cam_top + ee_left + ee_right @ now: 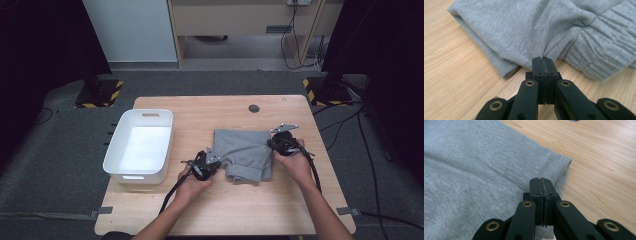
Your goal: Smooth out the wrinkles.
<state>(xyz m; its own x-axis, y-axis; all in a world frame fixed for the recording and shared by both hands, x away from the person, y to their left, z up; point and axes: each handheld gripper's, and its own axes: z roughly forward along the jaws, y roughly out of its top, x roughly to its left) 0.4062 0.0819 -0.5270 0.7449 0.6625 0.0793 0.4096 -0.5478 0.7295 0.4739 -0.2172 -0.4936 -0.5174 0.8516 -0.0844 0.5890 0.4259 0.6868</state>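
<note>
Grey garment [243, 152] folded; pinched cloth hidden inside both hand-held grippers' closed jaws.

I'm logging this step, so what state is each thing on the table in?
Grey knit garment: folded, flat on the wooden table, pinched at two edges.
White plastic bin: upright, empty.
Left gripper: shut on the garment's edge near the ribbed cuff.
Right gripper: shut on the garment's edge.

Even overhead light brightens the wooden table [235, 200], while the floor around it falls into darkness. The white bin [139, 145] on it glares; nearby close-ups stay sharp, softly shadowed.
</note>
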